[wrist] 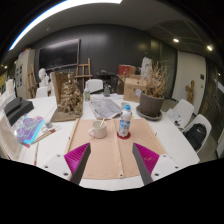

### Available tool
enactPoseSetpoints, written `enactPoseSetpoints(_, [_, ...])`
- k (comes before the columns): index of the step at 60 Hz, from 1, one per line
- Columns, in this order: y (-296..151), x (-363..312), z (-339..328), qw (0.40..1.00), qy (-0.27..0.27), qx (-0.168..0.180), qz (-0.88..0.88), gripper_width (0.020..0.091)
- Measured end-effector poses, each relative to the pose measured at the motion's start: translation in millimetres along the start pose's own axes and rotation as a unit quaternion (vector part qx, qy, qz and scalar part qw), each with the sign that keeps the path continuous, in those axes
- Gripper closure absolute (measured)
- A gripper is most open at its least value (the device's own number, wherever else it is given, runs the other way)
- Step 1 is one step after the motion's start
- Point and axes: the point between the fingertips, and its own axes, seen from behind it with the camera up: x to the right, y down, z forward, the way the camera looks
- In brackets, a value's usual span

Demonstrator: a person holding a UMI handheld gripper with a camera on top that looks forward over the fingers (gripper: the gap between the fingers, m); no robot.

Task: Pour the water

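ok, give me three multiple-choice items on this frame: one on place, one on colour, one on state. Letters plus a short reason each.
1. Where does the bottle stand?
A. on the tan mat, right of the cup
B. on a chair
C. between the fingers, pressed by both

2. What colour is the cup?
A. black
B. white
C. green

3. How is the gripper?
A. shut on the bottle
B. shut on the cup
C. open, holding nothing

Answers:
1 A: the bottle stands upright on the mat, beside the cup and beyond the fingers.
2 B: the cup looks white against the tan mat.
3 C: the two fingers sit wide apart, with only bare mat between them; cup and bottle both stand farther ahead.
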Motion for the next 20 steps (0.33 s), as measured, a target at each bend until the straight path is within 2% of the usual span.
enactPoseSetpoints(20, [2.6, 1.3, -26.9, 1.0, 0.018, -0.009, -0.007, 0.025])
